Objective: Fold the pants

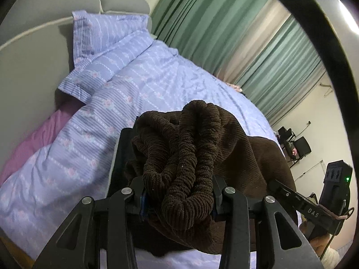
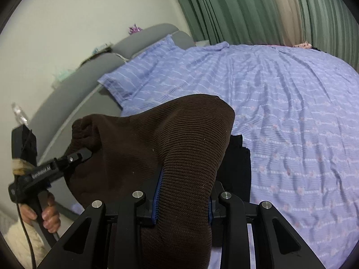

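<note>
Pants (image 1: 193, 148) of dark brown ribbed knit hang bunched above a bed, held up between two black handheld grippers. In the left wrist view, the left gripper (image 1: 178, 199) has its two fingers closed tight on the gathered, ropy waistband, which bulges up between the blue finger pads (image 1: 142, 204). At the right edge of that view the right gripper (image 1: 291, 198) reaches in and meets the same brown cloth. In the right wrist view, the right gripper (image 2: 182, 204) pinches a thick smooth fold of the pants (image 2: 157, 143) between its closed fingers, the cloth spilling over and down toward the camera. To the left in this view, the left gripper (image 2: 84, 153) bites into the far edge of the fabric, with a person's hand (image 2: 48, 215) wrapped around its handle. Under the garment lies a bed (image 2: 291, 123) covered in a wrinkled lavender striped sheet. A matching pillow (image 1: 107, 38) leans against a grey padded headboard (image 1: 56, 6) at the far end. Green pleated curtains (image 1: 213, 22) hang along the right side of the room.
</note>
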### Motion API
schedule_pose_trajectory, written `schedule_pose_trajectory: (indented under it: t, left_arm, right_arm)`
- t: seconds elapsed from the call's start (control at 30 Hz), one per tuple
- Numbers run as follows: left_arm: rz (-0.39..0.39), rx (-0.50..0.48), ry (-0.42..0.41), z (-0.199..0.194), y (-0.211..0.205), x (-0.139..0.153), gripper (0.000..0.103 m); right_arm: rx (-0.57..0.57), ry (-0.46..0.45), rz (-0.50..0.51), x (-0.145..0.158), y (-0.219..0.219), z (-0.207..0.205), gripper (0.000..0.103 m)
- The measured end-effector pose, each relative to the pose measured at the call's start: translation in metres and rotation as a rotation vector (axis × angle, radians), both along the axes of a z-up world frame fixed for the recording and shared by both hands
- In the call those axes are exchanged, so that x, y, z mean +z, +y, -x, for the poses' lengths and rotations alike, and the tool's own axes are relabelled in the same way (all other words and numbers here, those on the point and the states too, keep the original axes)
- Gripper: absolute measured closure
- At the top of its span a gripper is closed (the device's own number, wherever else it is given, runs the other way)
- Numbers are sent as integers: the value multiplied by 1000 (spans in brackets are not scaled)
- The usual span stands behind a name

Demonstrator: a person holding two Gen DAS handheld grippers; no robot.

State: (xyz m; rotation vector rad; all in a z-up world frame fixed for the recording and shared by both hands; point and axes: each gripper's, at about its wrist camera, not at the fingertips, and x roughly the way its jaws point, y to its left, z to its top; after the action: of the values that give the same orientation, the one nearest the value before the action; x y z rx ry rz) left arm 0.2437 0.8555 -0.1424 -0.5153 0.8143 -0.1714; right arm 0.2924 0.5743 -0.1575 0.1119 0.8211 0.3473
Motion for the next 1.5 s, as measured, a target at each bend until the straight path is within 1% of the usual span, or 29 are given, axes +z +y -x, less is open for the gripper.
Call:
schedule_pose_trajectory:
  t: [0.17,0.23,0.3,0.33,0.37,0.4,0.47,0.5,0.53,0.6,0.63,0.67,0.73,0.8,0.9,0.97,1.0,1.03,1.1,1.17,1.23,1.3,1.37,1.5]
  left_arm:
    - [6,-23,63,-38,5,-45,63]
    - [-8,-42,103,-51,2,-67,61]
    - [-42,-56,153,-60,1,-84,58]
    - [-64,-57,166,-61,2,-89,53]
    - [-98,-54,175,-60,3,-89,47]
    - [-137,-53,176,-58,4,-87,44]
    - [-182,-72,181,-53,8,-85,32]
    - [-194,-78,191,-52,11,-84,30]
    - [-205,-90,201,-50,13,-83,29]
    - [-237,-104,218,-49,17,-84,26]
    - [-253,-103,227,-49,19,-86,24]
    - [-255,-98,232,-50,22,-91,20]
    - [-233,-76,264,-52,29,-100,16]
    - [-200,-65,286,-54,33,-103,16]
    - [-226,-59,271,-51,28,-93,16]
    - [-229,-53,269,-47,25,-84,15]
    - [-220,-54,260,-43,25,-78,15]
    - [-216,-54,253,-40,24,-73,15]
    - [-224,-46,231,-30,24,-58,11]
    - [-252,-35,203,-22,23,-42,10]
    - [-299,4,168,-11,23,-22,8]
    - [-344,44,129,2,22,0,8]
    - [-378,61,88,15,17,21,8]
    - [-452,74,-22,52,-13,72,4]
  right_arm:
    - [-25,29,80,-33,13,-39,72]
    - [-38,47,118,-50,14,-53,72]
    - [-58,101,139,-67,13,-66,70]
    - [-68,140,142,-75,12,-70,67]
    - [-79,162,140,-80,11,-72,64]
    - [-99,182,129,-84,9,-72,58]
    - [-133,180,110,-85,6,-70,52]
    - [-145,173,116,-86,5,-69,47]
    - [-158,165,126,-85,5,-68,45]
    - [-163,162,154,-86,7,-69,45]
    - [-163,164,158,-87,8,-72,42]
    - [-163,169,157,-89,8,-74,40]
    - [-167,178,155,-91,9,-78,39]
    - [-163,187,161,-92,9,-79,39]
    - [-160,169,183,-83,11,-74,38]
    - [-155,151,175,-73,10,-68,36]
    - [-152,144,162,-66,9,-64,32]
    - [-149,130,148,-58,8,-58,25]
    - [-144,98,148,-41,9,-45,23]
    - [-122,58,161,-24,13,-30,22]
    - [-106,23,183,-9,16,-16,18]
    - [-104,-12,203,7,18,-1,17]
    - [-93,-58,215,24,19,18,17]
    - [-86,-111,169,51,8,53,16]
